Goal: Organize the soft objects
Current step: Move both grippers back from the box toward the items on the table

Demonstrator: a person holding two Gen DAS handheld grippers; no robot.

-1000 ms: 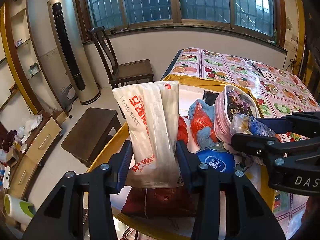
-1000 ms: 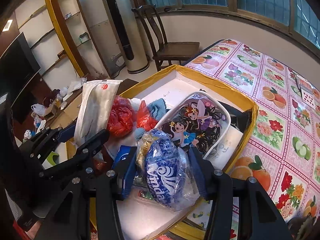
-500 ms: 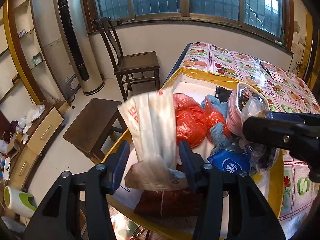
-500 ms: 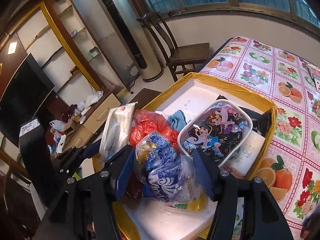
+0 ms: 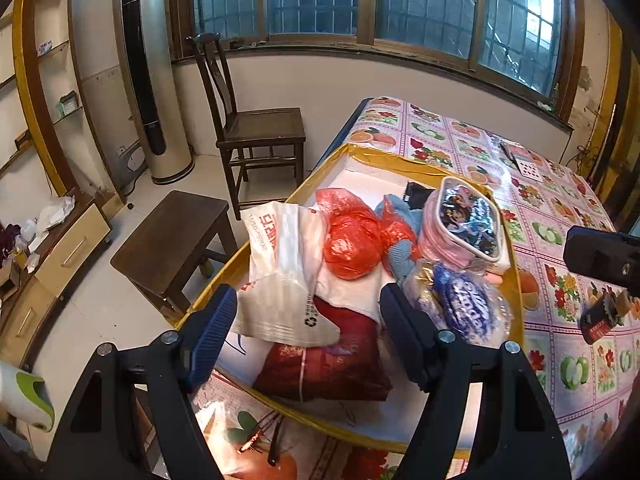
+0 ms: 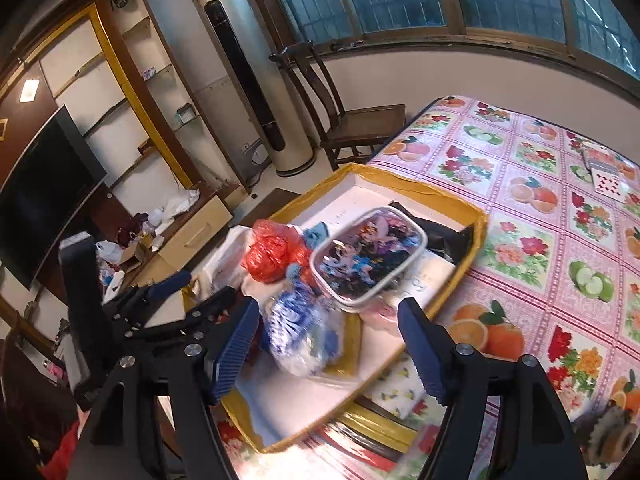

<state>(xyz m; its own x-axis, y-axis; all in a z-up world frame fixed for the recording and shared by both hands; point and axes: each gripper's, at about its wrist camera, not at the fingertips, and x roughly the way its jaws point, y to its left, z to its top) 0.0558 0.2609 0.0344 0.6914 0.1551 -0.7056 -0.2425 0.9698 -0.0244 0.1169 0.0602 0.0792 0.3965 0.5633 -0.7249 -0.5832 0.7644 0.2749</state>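
While both my tools hang spread and empty above the near end of the yellow-rimmed box [image 5: 516, 280], my left tool [image 5: 308, 336] has the white packet [image 5: 284, 280] just ahead, long axis running away; my right tool [image 6: 328, 344] faces the blue-printed bag [image 6: 300, 332]. Beyond lie the red bag [image 5: 352, 240] and cartoon pouch [image 5: 468, 224].

daylight via windows [image 5: 400, 0] | fisheye warp + dark corners | right view motion-blurred, left sharp
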